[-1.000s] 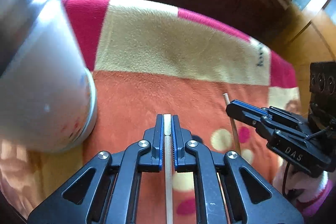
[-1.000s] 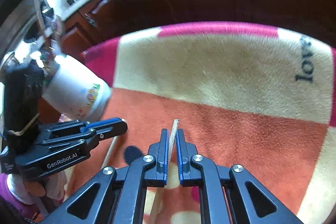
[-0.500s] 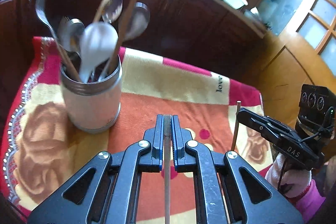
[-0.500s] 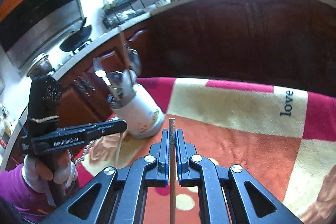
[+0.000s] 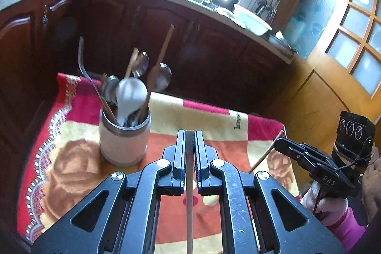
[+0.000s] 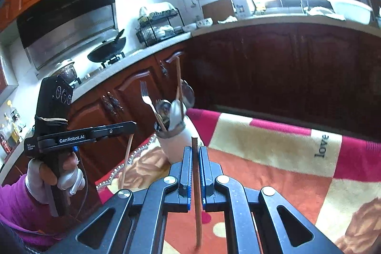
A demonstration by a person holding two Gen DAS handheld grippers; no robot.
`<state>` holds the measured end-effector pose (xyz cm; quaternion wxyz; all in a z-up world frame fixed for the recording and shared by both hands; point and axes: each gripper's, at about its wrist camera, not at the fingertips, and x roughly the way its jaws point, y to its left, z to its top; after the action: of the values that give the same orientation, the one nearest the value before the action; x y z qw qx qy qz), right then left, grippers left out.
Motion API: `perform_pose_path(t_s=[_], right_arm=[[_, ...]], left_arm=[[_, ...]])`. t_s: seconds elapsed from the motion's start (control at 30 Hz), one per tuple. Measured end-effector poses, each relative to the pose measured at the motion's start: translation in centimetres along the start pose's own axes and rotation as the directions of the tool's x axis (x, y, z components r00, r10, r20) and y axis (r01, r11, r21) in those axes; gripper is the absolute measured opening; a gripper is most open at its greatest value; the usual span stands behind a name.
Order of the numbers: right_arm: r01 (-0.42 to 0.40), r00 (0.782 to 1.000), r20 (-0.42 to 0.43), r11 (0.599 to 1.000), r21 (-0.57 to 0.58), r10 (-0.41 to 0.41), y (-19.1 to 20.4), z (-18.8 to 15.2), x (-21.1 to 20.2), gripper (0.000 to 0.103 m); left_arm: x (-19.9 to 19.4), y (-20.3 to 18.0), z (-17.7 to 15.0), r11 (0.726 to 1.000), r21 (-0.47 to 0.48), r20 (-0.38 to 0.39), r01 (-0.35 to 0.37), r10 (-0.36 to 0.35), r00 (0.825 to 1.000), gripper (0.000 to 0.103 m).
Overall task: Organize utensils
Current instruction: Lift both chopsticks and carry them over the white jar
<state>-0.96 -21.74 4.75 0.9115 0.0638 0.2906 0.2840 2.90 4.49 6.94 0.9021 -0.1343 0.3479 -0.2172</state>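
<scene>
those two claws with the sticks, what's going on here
A person holds a handheld claw in each hand. The left claw is shut on a pale wooden chopstick, and the right claw is shut on a darker brown wooden chopstick. Both hang above the red, orange and cream patterned blanket. On it stands a white cylindrical utensil holder, already crowded with metal spoons, a fork and a chopstick. Neither held chopstick is in it yet.
</scene>
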Motion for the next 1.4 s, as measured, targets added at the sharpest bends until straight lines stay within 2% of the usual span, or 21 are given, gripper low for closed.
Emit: perform_pose_path(t_s=[0.27, 0.43, 0.53, 0.7, 0.83, 0.97, 1.13, 1.2, 1.4], right_arm=[[-0.014, 0.998, 0.053, 0.998, -0.056, 0.017, 2.1, 3.7, -0.2, 0.005], [-0.012, 0.997, 0.077, 0.991, -0.131, 0.023, 4.4, 7.1, 0.4, 0.005], [-0.015, 0.995, 0.091, 0.983, -0.181, 0.032, 6.0, 9.5, 0.7, 0.005], [-0.023, 0.991, 0.125, 0.969, -0.246, 0.055, 8.5, 13.3, 1.3, 0.005], [-0.034, 0.985, 0.154, 0.966, -0.256, 0.075, 9.7, 15.9, 2.4, 0.005], [-0.048, 0.983, 0.161, 0.965, -0.256, 0.091, 10.4, 17.6, 4.5, 0.004], [-0.067, 0.991, 0.098, 0.973, -0.219, 0.090, 9.4, 16.6, 8.4, 0.004], [-0.068, 0.994, 0.069, 0.976, -0.209, 0.084, 8.7, 15.8, 9.6, 0.004], [-0.074, 0.997, -0.002, 0.986, -0.148, 0.075, 6.0, 14.1, 12.8, 0.005]], left_arm=[[-2.9, 1.2, 3.1, 0.999, -0.012, 0.094, -0.033, 0.034, 0.995, 0.005], [-4.6, 2.4, 6.3, 0.998, -0.031, 0.168, -0.062, 0.066, 0.984, 0.005], [-5.3, 2.7, 8.4, 0.995, -0.031, 0.227, -0.093, 0.097, 0.969, 0.005], [-5.0, 3.4, 11.3, 0.988, -0.047, 0.322, -0.148, 0.155, 0.934, 0.005], [-3.3, 3.7, 12.9, 0.976, -0.033, 0.394, -0.217, 0.213, 0.894, 0.005], [-0.5, 5.2, 13.0, 0.973, -0.050, 0.424, -0.224, 0.224, 0.878, 0.005], [3.2, 7.5, 11.5, 0.971, -0.085, 0.399, -0.223, 0.238, 0.885, 0.005], [4.5, 8.5, 10.8, 0.969, -0.092, 0.370, -0.231, 0.248, 0.895, 0.005], [6.4, 9.6, 9.2, 0.967, -0.107, 0.324, -0.230, 0.253, 0.912, 0.005]])
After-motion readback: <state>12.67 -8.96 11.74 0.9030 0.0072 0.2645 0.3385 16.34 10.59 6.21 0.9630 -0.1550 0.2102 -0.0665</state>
